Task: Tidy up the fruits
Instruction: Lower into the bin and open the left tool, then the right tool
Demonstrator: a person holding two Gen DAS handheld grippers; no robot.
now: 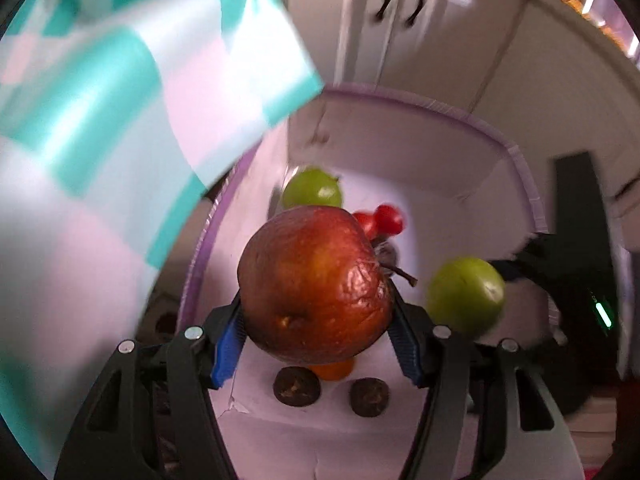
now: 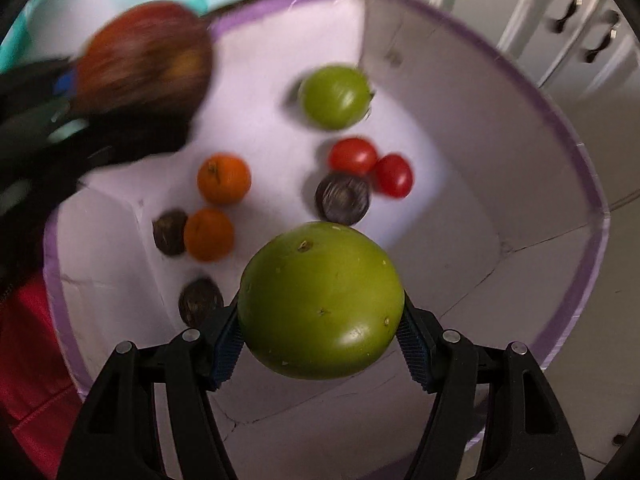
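From the left wrist view, the left tool (image 1: pixel 318 322) is clamped on one wrinkled red apple (image 1: pixel 316 284), its blue pads (image 1: pixel 229 344) pressed to both flanks, held above the white bin (image 1: pixel 520 168) with the purple rim. Past the apple lie one green fruit (image 1: pixel 313 189) and two red tomatoes (image 1: pixel 380 220); beneath it sit two dark round fruits (image 1: pixel 296 385) and a sliver of orange fruit (image 1: pixel 333 369). To the tool's right, a second green fruit (image 1: pixel 466 296) hangs in the other tool. A teal checked cloth (image 1: pixel 100 120) fills the upper left.

From the right wrist view, the right tool (image 2: pixel 320 340) grips one green apple (image 2: pixel 322 300) over the same bin (image 2: pixel 576 184). Ahead of it on the bin floor: one green fruit (image 2: pixel 335 96), two tomatoes (image 2: pixel 372 166), two orange fruits (image 2: pixel 224 178), three dark round fruits (image 2: pixel 342 199). Up to the left, blurred, is the red apple (image 2: pixel 146 56)
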